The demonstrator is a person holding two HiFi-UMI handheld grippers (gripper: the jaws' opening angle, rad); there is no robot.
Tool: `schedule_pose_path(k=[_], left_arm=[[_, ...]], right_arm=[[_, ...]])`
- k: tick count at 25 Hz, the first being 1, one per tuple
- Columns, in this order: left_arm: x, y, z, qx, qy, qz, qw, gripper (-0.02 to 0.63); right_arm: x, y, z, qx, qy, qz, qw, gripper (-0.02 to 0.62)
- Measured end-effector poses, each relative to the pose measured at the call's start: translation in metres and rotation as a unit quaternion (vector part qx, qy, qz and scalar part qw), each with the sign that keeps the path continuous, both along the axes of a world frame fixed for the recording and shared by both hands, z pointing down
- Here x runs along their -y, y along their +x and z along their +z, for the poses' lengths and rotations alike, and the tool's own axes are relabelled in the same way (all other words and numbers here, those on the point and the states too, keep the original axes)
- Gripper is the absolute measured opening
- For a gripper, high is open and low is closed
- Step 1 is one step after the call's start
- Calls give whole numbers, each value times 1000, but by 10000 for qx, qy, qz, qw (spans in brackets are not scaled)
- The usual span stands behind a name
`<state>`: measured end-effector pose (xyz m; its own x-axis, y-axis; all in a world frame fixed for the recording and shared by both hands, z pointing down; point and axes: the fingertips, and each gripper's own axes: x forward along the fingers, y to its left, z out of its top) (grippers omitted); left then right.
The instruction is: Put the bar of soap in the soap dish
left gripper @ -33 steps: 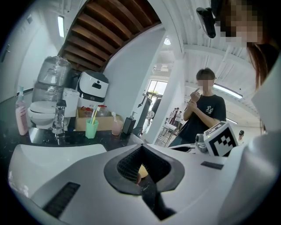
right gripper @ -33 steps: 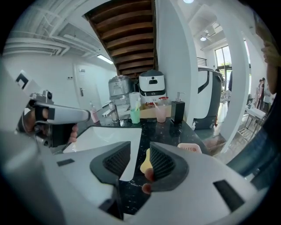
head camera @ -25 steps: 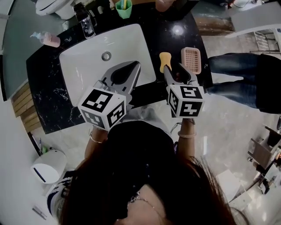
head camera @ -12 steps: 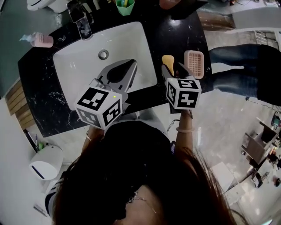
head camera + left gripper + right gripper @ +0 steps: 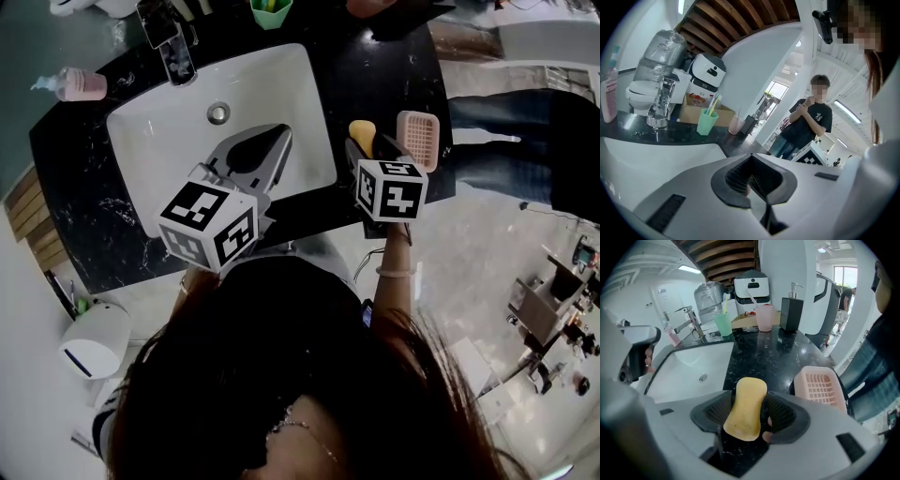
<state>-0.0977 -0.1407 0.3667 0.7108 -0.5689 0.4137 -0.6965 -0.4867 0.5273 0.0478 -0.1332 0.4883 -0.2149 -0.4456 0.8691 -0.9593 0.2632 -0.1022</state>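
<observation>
Right tongs (image 5: 749, 399) pointed steeply down at the black speckled stone counter (image 5: 759, 357), jaws opening and set either side of the yellow oblong bar of soap (image 5: 746, 413). Pads stood close along its flanks, but no clamping was evident; read as released. Soap lay flat on the counter between the jaws, not lifted.

Soap's long axis ran along the tongs' own pointing line, far end past the jaw tips. The jaws therefore faced its narrow width, a good orientation for closing.

Pink slatted plastic soap dish (image 5: 820, 387) sat on the counter to the right of the right tongs and slightly ahead, just beside the soap, slats up, nothing in it.

Left tongs (image 5: 751, 161) were clenched on nothing, held over the white ceramic basin (image 5: 169, 141) to the left, well apart from both soap and dish.

Judgement: right hand is much the nearer; the coming carry is a short shift to the right after closing.
</observation>
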Motion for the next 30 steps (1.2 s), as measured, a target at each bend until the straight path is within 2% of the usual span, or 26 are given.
schedule_pose_path(k=[7, 12, 15, 21, 30], left_arm=[[5, -4, 9, 162, 9, 58, 9999, -8], [9, -8, 12, 57, -38, 63, 10000, -8], [9, -9, 14, 18, -73, 90, 9999, -8], [8, -10, 16, -13, -72, 108, 9999, -8], [5, -5, 18, 128, -61, -101, 9998, -8]], right_arm=[[-1, -4, 12, 92, -455, 38, 9989, 219], [-1, -1, 16, -310, -761, -78, 9966, 219], [0, -1, 17, -371, -886, -38, 9954, 219], [0, 0, 16, -359, -927, -69, 9950, 218], [0, 1, 15, -181, -618, -277, 9975, 206]])
